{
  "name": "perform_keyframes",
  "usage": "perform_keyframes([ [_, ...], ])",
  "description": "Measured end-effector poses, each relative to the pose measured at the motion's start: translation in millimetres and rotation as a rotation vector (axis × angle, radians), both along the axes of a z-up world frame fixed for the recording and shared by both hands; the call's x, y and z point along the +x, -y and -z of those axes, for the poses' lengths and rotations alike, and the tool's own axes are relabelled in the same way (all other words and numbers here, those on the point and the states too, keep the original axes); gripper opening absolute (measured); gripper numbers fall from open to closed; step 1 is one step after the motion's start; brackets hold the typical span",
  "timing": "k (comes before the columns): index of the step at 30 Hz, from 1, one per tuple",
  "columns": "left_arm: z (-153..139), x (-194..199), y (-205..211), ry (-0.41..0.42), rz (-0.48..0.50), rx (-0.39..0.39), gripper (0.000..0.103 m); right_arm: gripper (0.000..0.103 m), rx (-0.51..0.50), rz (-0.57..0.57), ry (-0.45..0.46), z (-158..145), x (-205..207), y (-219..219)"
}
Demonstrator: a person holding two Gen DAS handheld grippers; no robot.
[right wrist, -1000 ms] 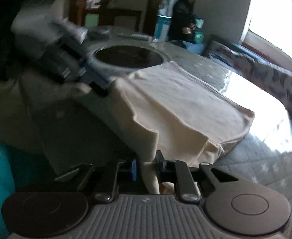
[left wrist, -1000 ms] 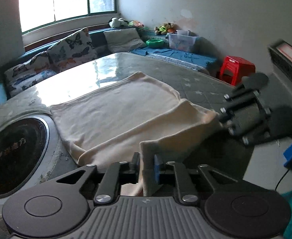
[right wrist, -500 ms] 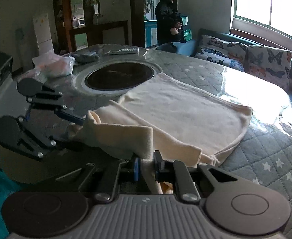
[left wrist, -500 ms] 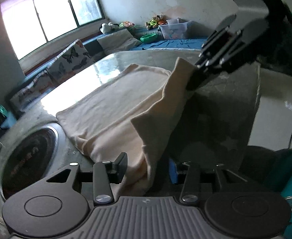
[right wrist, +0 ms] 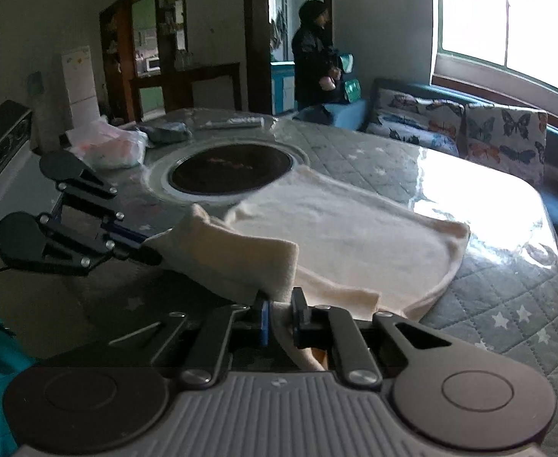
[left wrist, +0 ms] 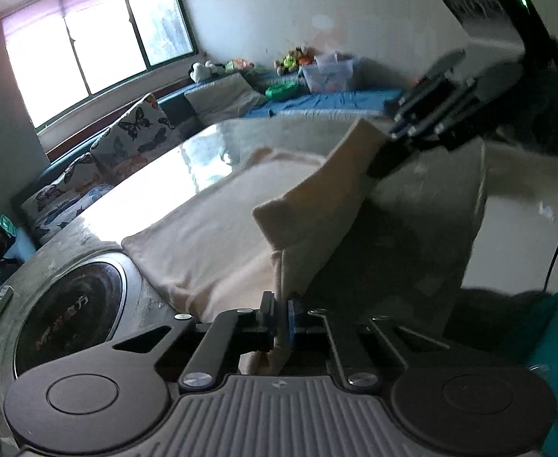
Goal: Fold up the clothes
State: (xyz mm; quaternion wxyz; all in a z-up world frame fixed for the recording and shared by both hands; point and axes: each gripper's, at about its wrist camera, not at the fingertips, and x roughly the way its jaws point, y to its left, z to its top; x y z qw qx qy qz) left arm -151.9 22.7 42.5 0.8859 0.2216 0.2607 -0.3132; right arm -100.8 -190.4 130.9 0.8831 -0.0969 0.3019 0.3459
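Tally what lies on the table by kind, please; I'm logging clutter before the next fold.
Cream garment: 1
Plastic bag: 1
Dark bundle: 1
Remote-like bar: 1
Total: 4; both grippers, left and right, grip the garment's near edge.

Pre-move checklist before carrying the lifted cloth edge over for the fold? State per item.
1. Left gripper shut on cloth: ok.
2. Right gripper shut on cloth: ok.
3. Held edge lifted off table: ok.
4. Far half of cloth flat on table: ok.
5. Held edge taut between grippers: not ok, it sags.
6. Cloth clear of burner: not ok, its edge lies at the burner's rim.
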Motion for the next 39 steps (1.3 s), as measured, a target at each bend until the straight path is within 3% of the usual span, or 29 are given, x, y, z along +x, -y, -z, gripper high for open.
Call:
perform_keyframes([
  [5,-26,-25,-11,-0.065,0.002,-0.096,0.007,0.01,-0.016,-0.047,-0.007,-22,-37,8],
  [9,-38,-26,-10,-0.055,0.001,-0.104,0.007,0.01,-0.032,-0.061,-0.012,-38,-48,9],
  [19,-49,62,6,-0.015,-0.063,-0.115,0.005,0.009,-0.021,0.053,-0.003,-47,34,15],
  [25,-26,131,28,-0.036,-0.115,-0.063,0.005,0.009,-0.057,0.11,-0.007,-38,94,14],
  [32,13,179,40,-0.09,-0.209,-0.047,0.005,0.011,-0.09,0.224,-0.06,11,149,6],
  [35,28,193,43,-0.114,-0.252,-0.046,0.011,0.016,-0.085,0.269,-0.1,32,161,9],
  [39,27,197,37,-0.111,-0.31,-0.053,0.027,0.026,-0.056,0.319,-0.121,38,162,20],
])
